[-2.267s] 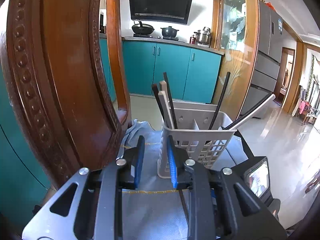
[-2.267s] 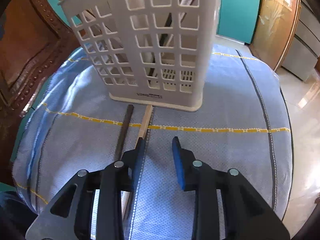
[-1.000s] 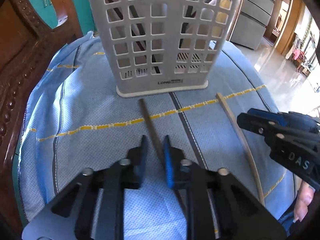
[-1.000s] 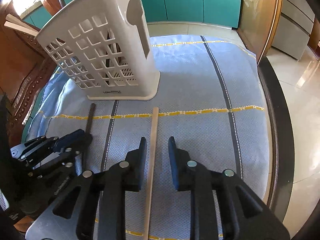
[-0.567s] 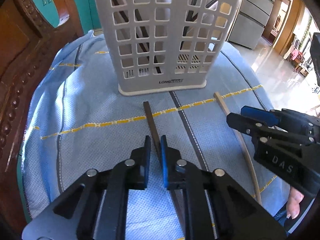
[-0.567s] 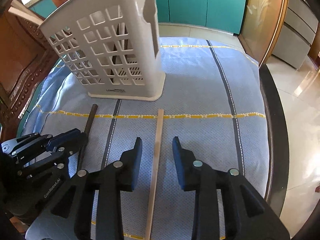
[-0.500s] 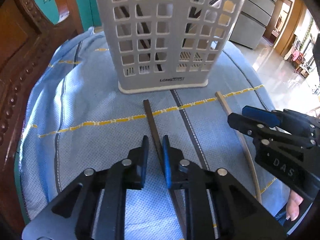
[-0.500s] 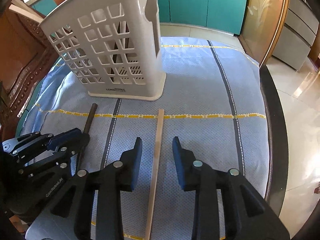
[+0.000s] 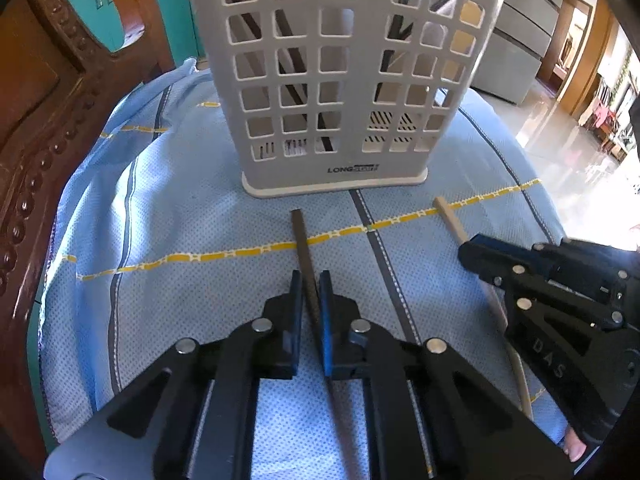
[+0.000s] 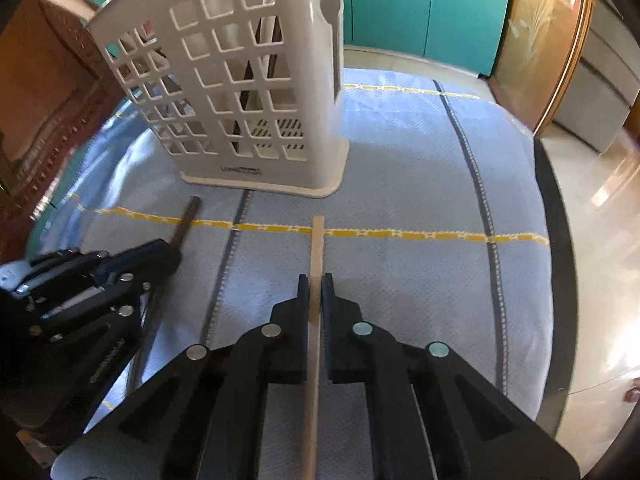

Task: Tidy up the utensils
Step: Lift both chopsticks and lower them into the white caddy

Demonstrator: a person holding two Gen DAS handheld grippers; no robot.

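**Left wrist view: both claws clamped on chopsticks in front of the holder**

Left gripper has its jaws pinched on the dark chopstick, which lies on the blue cloth with its far tip just short of the white utensil holder, across the yellow stripe. Over on the right wrist camera, the right gripper is squeezed tight on the pale wooden chopstick, its tip also pointing at the holder's base, near but apart. Both sticks run straight back between the pads. Dark sticks stand inside the holder already.
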